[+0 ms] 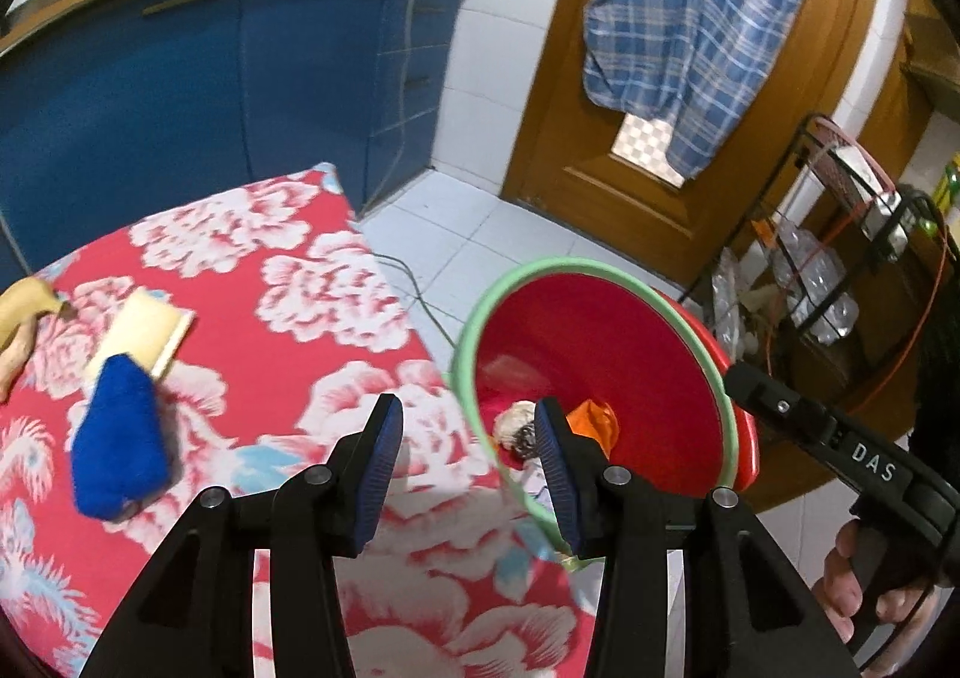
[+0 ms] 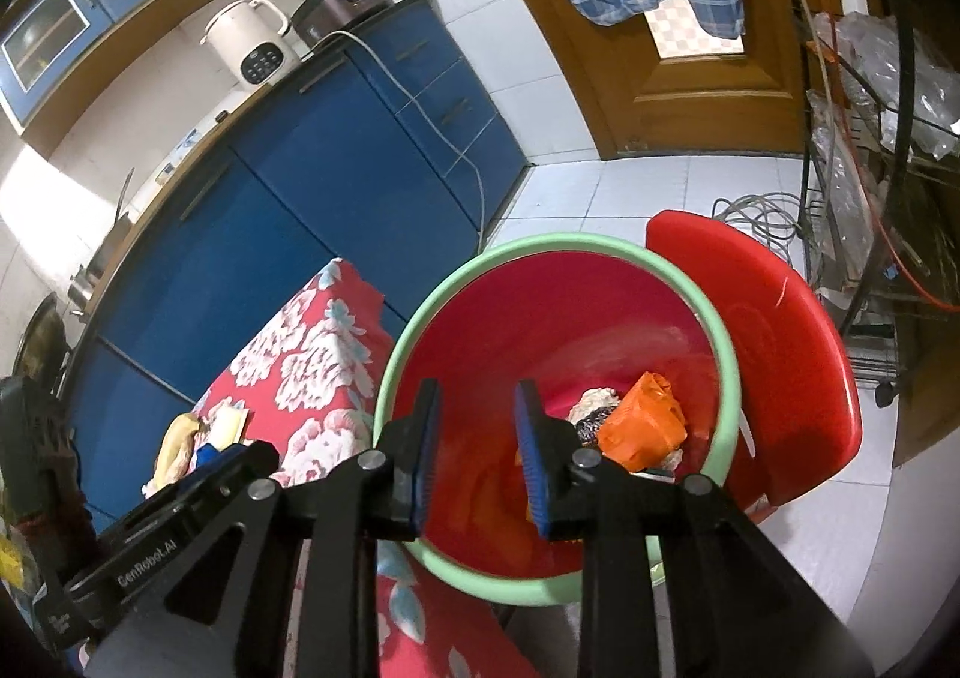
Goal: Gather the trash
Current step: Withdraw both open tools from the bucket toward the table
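Note:
A red bin with a green rim (image 2: pixel 540 252) stands beside the flowered table (image 1: pixel 312 282). An orange plastic bag (image 2: pixel 642 426) and a crumpled wad of paper (image 2: pixel 594 402) lie in it, and both also show in the left wrist view, the bag (image 1: pixel 594 420) and the wad (image 1: pixel 516 417). My right gripper (image 2: pixel 477 396) hangs open over the bin's mouth with nothing between its pads. My left gripper (image 1: pixel 468 405) is open and empty above the table's edge, by the bin's rim (image 1: pixel 474 330). On the table lie a blue cloth (image 1: pixel 117 438), a yellow sponge (image 1: pixel 147 330) and a banana peel (image 1: pixel 24 312).
The bin's red lid (image 2: pixel 768 330) stands open behind it. Blue cabinets (image 1: pixel 180 96) line the far side, and a cable (image 1: pixel 420 294) runs down them and across the tiled floor. A wire rack (image 1: pixel 840 258) with bottles stands right, beside a wooden door (image 1: pixel 570 138). A hand (image 1: pixel 852 588) holds the other gripper's handle.

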A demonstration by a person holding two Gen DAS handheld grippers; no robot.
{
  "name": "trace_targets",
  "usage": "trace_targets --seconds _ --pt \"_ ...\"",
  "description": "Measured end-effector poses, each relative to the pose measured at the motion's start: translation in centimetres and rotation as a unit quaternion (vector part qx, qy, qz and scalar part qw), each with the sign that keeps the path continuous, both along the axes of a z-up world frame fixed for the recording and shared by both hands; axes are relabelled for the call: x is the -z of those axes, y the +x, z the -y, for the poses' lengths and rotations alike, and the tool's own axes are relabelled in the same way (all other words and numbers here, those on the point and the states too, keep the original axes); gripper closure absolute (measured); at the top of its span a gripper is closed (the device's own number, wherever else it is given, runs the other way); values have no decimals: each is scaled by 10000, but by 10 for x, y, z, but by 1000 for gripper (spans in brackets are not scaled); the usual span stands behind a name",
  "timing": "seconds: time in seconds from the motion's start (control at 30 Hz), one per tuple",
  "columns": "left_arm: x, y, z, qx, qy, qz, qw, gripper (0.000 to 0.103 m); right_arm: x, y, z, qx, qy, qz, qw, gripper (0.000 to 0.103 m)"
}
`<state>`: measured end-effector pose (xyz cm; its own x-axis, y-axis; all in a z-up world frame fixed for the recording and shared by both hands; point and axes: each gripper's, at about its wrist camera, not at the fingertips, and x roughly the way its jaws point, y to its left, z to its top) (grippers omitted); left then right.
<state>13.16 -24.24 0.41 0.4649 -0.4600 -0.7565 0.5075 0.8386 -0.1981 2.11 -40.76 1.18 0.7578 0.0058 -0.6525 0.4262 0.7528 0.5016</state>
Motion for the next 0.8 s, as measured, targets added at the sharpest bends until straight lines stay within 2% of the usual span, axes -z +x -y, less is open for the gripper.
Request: trace_targets --seconds 0.27,0.4,0.8 --pt "-7 6 -47 -588 145 244 9979 56 -7 1 -18 -157 -17 8 9999 74" --pt "-5 13 -72 -841 168 213 9961 56 -13 3 -28 -180 -85 42 9998 69" --pt "14 36 -141 -1583 246 14 9871 52 -17 11 -54 -341 -162 -49 9993 67"
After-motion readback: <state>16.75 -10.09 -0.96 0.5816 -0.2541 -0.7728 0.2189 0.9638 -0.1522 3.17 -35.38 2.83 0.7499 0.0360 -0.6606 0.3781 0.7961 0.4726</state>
